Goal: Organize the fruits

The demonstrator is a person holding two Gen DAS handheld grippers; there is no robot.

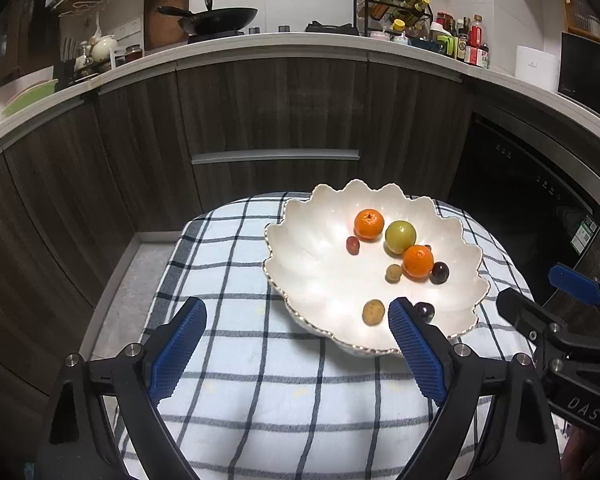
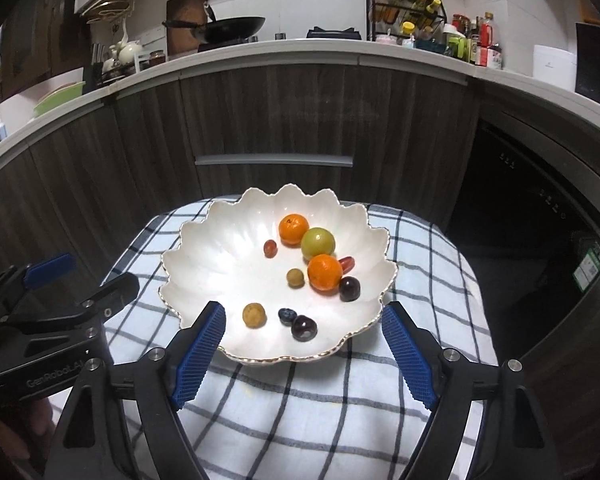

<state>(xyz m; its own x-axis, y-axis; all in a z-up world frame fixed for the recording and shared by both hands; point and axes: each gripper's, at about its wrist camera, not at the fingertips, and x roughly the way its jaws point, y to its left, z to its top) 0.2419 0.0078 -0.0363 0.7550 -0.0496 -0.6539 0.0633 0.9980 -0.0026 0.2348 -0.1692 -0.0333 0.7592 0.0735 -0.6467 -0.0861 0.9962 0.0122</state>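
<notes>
A white scalloped bowl [image 1: 300,256] [image 2: 204,264] sits on a checked cloth [image 1: 268,380] [image 2: 320,408]. Inside lie two oranges [image 1: 369,224] [image 2: 324,273], a green round fruit [image 1: 400,237] [image 2: 318,243], two tan longans [image 1: 373,312] [image 2: 254,315], dark grapes [image 1: 440,272] [image 2: 304,327], a blueberry [image 2: 287,315] and small red fruits [image 1: 352,244] [image 2: 270,248]. My left gripper [image 1: 298,312] hovers open above the cloth at the bowl's near left rim, holding nothing. My right gripper [image 2: 304,320] stands open over the bowl's near edge, also with nothing in it.
Dark wood cabinets with a drawer handle [image 1: 276,156] stand behind the cloth. The counter above carries a black wok [image 1: 220,18], a spice rack [image 1: 396,8] and bottles [image 1: 474,44]. A dark oven front [image 2: 540,208] is at the right. Grey floor [image 1: 128,280] shows left of the cloth.
</notes>
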